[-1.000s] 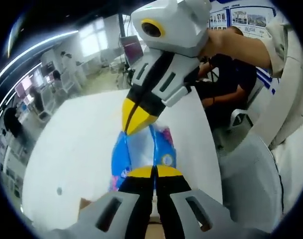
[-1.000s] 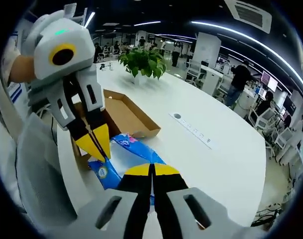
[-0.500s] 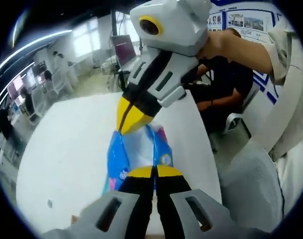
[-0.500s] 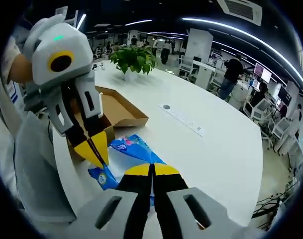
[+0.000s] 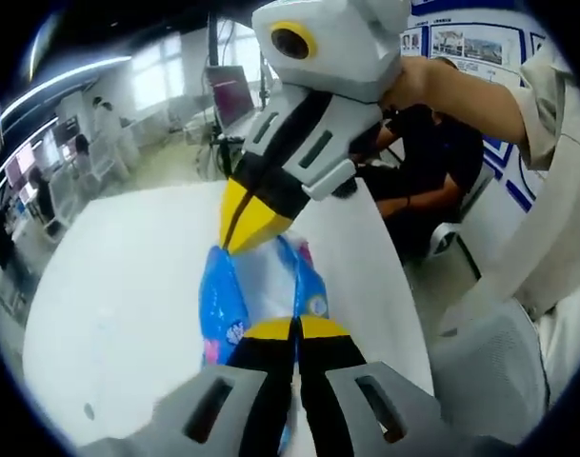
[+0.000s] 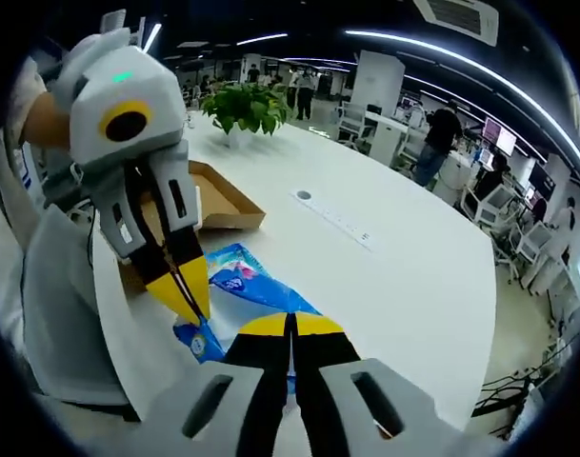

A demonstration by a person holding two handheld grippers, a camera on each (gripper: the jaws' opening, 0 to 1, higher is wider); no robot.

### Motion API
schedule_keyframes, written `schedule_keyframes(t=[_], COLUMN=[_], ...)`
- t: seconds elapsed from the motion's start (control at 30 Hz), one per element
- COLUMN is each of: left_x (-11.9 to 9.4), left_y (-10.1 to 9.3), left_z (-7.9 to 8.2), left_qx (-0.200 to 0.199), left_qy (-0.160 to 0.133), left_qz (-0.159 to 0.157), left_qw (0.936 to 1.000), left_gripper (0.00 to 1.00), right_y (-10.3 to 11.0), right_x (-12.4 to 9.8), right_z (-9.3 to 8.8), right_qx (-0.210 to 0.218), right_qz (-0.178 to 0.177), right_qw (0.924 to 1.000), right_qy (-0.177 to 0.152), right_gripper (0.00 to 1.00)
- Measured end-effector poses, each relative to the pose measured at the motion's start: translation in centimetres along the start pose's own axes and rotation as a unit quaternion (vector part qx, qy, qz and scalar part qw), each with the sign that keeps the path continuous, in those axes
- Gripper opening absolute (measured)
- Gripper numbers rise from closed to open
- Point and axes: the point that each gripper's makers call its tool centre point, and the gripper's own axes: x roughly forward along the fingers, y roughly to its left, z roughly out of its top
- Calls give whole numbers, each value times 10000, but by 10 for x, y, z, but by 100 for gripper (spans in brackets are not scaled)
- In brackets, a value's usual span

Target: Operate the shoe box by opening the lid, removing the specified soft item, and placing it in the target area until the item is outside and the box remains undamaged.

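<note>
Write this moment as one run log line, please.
left tool: shut on blue packet | right tool: shut on blue packet | shoe box: open, behind

You're in an open-plan office: long ceiling lights (image 6: 442,52), rows of desks with monitors (image 5: 230,95) and chairs (image 6: 528,248), people at workstations, posters (image 5: 461,33) on the wall, and a potted plant (image 6: 247,105) on the big white surface (image 6: 394,257).
</note>
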Motion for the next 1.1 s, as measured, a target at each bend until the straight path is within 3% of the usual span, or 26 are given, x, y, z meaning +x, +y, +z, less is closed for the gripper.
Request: schedule_keyframes(t=[0.63, 1.1], left_x=[38, 71], left_y=[24, 37], left_z=[8, 1], left_qx=[-106, -23], left_qy=[28, 186], left_qz=[-250, -294], left_qw=[9996, 9994], left_gripper=[0, 0], right_y=[-33, -51], right_x=[9, 23], right_z=[-25, -54], right_qx=[117, 200], right_qz=[-13, 2], right_qw=[9997, 9990], right_qy=[215, 398], right_gripper=[0, 0])
